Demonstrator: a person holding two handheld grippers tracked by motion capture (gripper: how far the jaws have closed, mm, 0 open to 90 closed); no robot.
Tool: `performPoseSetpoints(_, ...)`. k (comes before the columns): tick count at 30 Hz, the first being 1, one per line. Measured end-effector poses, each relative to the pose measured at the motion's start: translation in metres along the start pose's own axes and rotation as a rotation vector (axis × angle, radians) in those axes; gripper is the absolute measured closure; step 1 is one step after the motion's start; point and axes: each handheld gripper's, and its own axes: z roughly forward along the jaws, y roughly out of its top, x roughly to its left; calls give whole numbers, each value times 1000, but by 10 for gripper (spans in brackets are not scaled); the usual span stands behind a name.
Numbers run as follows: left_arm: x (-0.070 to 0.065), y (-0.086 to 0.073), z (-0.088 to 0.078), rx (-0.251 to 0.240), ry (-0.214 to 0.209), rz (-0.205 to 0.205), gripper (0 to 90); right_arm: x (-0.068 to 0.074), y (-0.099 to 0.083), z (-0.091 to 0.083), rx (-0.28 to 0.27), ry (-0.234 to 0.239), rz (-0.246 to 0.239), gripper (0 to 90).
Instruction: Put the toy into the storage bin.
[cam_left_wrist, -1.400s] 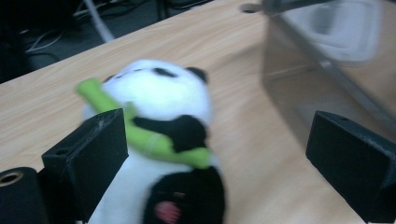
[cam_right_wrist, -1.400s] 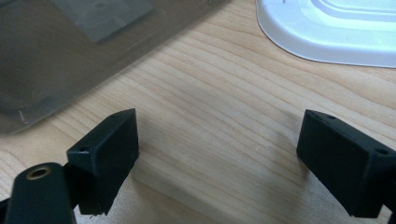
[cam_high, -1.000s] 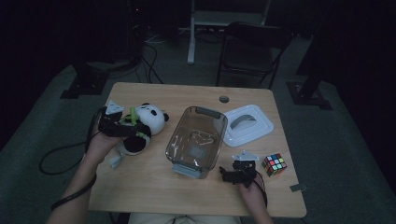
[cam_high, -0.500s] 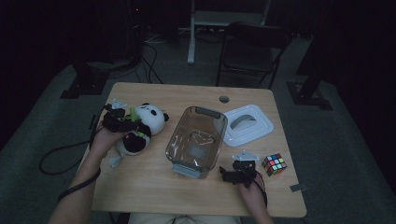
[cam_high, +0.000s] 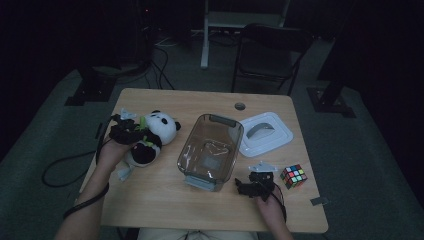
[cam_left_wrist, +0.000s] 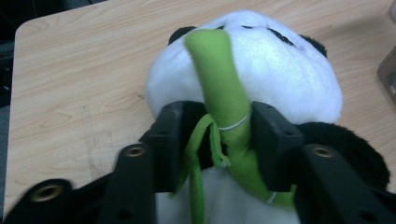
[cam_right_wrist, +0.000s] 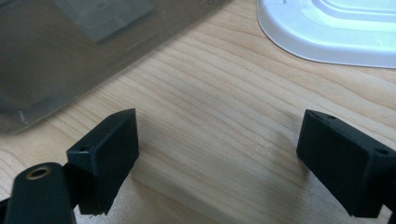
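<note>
On the table's left part lies the panda plush (cam_high: 152, 135); left gripper (cam_left_wrist: 219, 140), jaws just closing, clamps its green stalk (cam_left_wrist: 224, 102). Right gripper (cam_right_wrist: 217, 158) rests wide apart on bare light wood table (cam_high: 200, 100) beside clear tub (cam_high: 210, 150). Room dark; chair (cam_high: 267, 50) behind.

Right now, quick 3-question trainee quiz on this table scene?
1. True or false: the left gripper has its fingers around the green bamboo stalk of the plush panda.
2. What lies beside the right gripper, toward the table's right edge?
3. Multiple choice: the clear tub is A) covered by the white lid, B) uncovered, C) holding the panda.

Key: 1 true; its fingers have just been closing on the stalk. 2 the puzzle cube. 3 B.
</note>
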Motion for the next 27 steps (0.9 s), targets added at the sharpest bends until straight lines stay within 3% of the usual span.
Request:
performPoseSetpoints(7, 5, -2, -8, -55, 1, -46, 683, -1, 3, 3, 3, 12, -5, 122)
performPoseSetpoints(12, 11, -2, -20, -68, -6, -81, 689, 0, 12, 1, -34, 70, 19, 122)
performPoseSetpoints(18, 14, 0, -32, -105, 5, -102, 689, 16, 20, 3, -57, 74, -36, 126)
performPoseSetpoints(27, 15, 11, -52, -167, 16, -142, 690, 33, 30, 14, -59, 93, -48, 126)
